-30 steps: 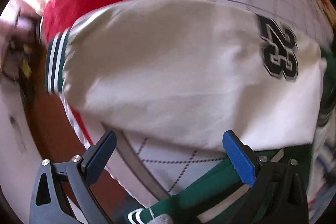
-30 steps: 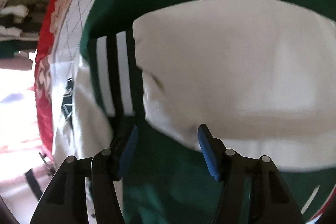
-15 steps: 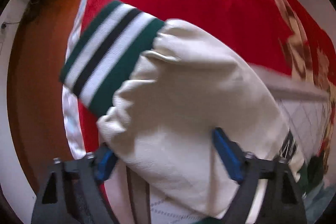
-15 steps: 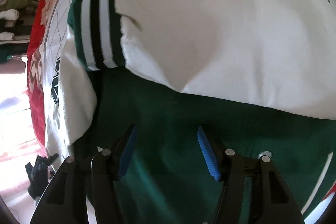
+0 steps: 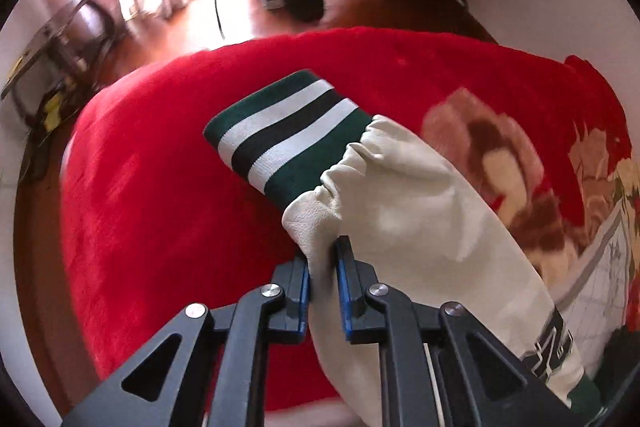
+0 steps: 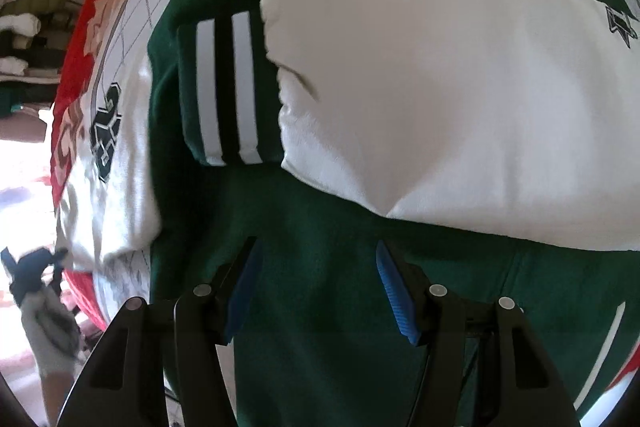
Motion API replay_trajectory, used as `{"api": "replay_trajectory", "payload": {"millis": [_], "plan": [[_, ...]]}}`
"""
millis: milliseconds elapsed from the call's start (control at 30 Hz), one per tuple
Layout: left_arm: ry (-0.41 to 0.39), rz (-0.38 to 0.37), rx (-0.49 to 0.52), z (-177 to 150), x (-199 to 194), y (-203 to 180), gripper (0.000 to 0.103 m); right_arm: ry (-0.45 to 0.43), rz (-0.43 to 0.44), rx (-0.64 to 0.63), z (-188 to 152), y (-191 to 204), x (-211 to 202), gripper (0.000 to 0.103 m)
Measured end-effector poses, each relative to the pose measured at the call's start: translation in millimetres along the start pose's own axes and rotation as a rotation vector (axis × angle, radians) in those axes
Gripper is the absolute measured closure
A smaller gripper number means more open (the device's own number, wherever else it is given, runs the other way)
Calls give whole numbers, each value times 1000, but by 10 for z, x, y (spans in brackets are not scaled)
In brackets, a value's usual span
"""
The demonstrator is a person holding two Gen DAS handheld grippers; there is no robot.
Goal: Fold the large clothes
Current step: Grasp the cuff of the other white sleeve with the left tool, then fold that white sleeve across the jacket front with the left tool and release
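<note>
1. Left hand-held gripper (image 5: 323, 269): pinched narrow on a fold of the cream sleeve (image 5: 420, 247), just behind the striped cuff (image 5: 288, 131), sleeve lifted clear of the red blanket (image 5: 160, 195)
2. Long axis of that sleeve: cuff pointing up and away from the left hand-held gripper, body of the sleeve trailing down and to the right toward the number patch (image 5: 552, 347) and the rest of the jacket
3. Right hand-held gripper (image 6: 318, 263): spread wide, gripping nothing, hanging just over the green jacket body (image 6: 340, 287)
4. Other cream sleeve (image 6: 460, 115): already laid across the green chest, its own cuff (image 6: 228, 91) pointing left in the right wrist view, lying crosswise above and ahead of the open blue pads (image 6: 394, 287)
5. Whole jacket spread on the bed, over the red blanket and a quilted patterned cover (image 6: 132, 19)
6. Judged step: 1 sleeve folded in, the 2nd held for folding
7. Deciding relation: jacket body to the right of the left hand-held gripper, so a carry rightward across the chest, cuff leading, roughly parallel to the sleeve already there
8. Left nearer the work by far; right free to pin the green cloth
9. Risk: slack leather-like cloth bunching at the shoulder
</note>
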State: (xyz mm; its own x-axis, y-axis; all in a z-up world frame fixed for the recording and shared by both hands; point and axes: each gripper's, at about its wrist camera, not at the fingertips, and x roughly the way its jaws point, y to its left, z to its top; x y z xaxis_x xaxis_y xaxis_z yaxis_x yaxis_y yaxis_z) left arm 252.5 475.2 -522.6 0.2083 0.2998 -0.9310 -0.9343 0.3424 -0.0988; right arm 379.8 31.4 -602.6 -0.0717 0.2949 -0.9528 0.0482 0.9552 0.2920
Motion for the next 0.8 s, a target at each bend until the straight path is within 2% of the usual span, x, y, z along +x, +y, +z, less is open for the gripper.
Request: {"api": "replay_trajectory", "payload": {"millis": [67, 133, 167, 200, 267, 333, 367, 467, 567, 633, 700, 800], "plan": [[7, -15, 7, 116, 121, -115, 94, -2, -4, 21, 10, -49, 13, 41], [29, -35, 5, 91, 152, -84, 93, -5, -2, 46, 16, -97, 23, 41], [39, -40, -2, 70, 184, -40, 89, -6, -2, 55, 18, -128, 24, 41], [52, -55, -10, 62, 198, -10, 73, -4, 0, 64, 19, -156, 31, 41], [82, -131, -15, 19, 237, 7, 52, -3, 10, 85, 29, -205, 27, 41], [66, -132, 6, -42, 199, -17, 51, -6, 22, 100, 35, -246, 5, 41], [48, -126, 22, -58, 166, -45, 54, -11, 23, 103, 39, -256, 1, 41], [-6, -90, 37, -91, 37, -86, 95, -17, 22, 114, 49, -288, -32, 41], [-79, -96, 58, -90, -256, -200, 100, -24, 6, 124, 26, -292, -85, 39], [-149, -111, 100, -121, -575, -329, 101, -45, -51, 115, 53, -227, -144, 35], [-228, -94, 180, -225, -957, -508, 101, -94, -150, 83, 72, -179, -290, 32], [-341, -79, 324, -438, -1549, -840, 101, -153, -206, 52, 121, -120, -426, 29]]}}
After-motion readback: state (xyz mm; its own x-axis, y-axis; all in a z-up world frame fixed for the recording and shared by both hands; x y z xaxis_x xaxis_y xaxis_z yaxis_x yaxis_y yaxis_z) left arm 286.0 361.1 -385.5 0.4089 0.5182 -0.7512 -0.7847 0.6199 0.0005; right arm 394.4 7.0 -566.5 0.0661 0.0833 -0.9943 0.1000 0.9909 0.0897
